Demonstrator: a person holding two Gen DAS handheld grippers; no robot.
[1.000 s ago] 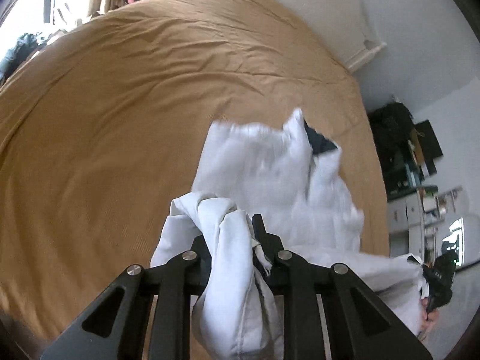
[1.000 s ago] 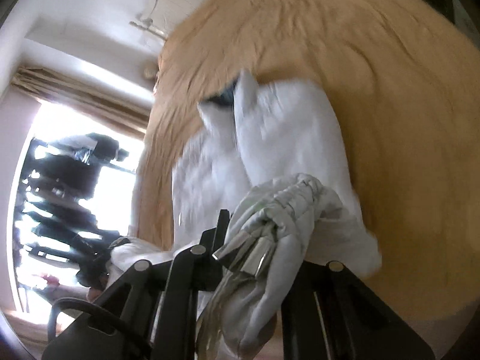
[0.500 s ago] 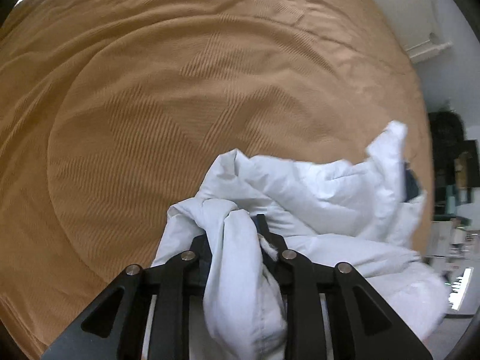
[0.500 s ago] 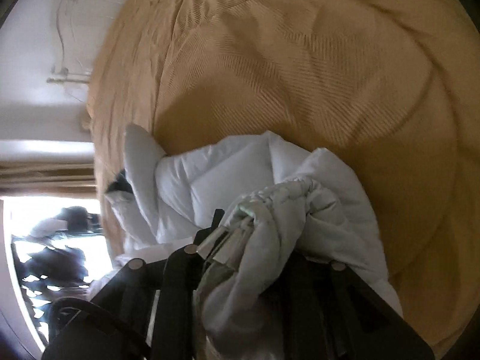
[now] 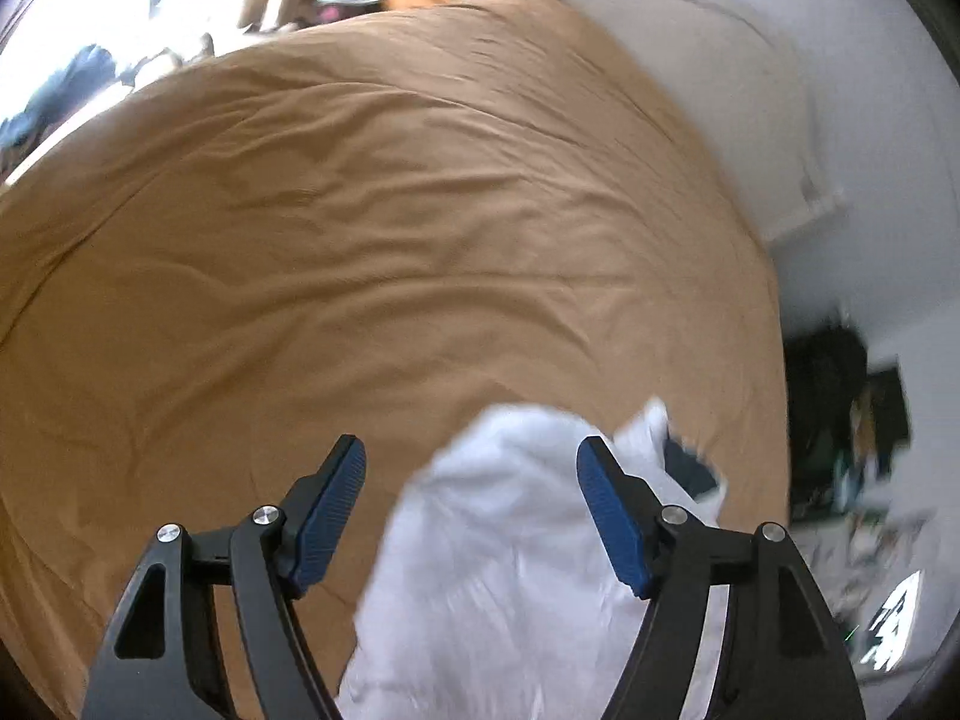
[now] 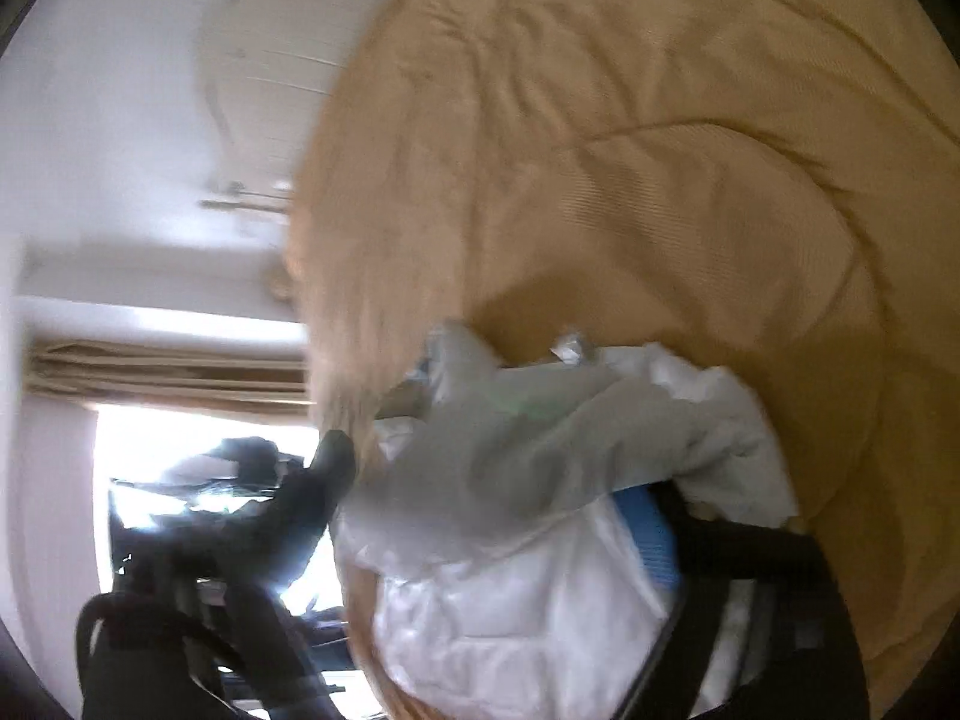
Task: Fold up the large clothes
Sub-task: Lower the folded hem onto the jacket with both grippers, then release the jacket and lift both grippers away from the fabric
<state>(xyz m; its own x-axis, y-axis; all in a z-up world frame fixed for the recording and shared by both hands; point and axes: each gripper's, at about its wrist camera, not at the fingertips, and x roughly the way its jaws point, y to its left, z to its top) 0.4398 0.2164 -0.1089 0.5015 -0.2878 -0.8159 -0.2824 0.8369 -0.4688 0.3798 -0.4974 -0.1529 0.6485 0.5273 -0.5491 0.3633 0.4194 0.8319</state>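
Note:
A white padded garment (image 5: 510,552) lies crumpled on the tan bed cover (image 5: 360,210) near the bed's near right edge. My left gripper (image 5: 474,474) hovers over it with its jaws opening wide. Its blue pads (image 5: 336,498) are bare and nothing is pinched between them. In the blurred right wrist view the same white garment (image 6: 510,468) lies bunched on the bed cover (image 6: 660,180). My right gripper (image 6: 486,474) has its jaws opening; loose folds lie between the fingers and partly cover the blue right pad (image 6: 654,534), without being pinched.
White walls border the bed at its far side. A bright window with tan curtains (image 6: 168,366) is on the left of the right wrist view. Dark clutter and shelves (image 5: 852,420) stand beside the bed's right edge.
Both grippers were shut on bunches of the white garment; now both jaws stand wide and the cloth has dropped onto the bed. Both views have swung over the bed.

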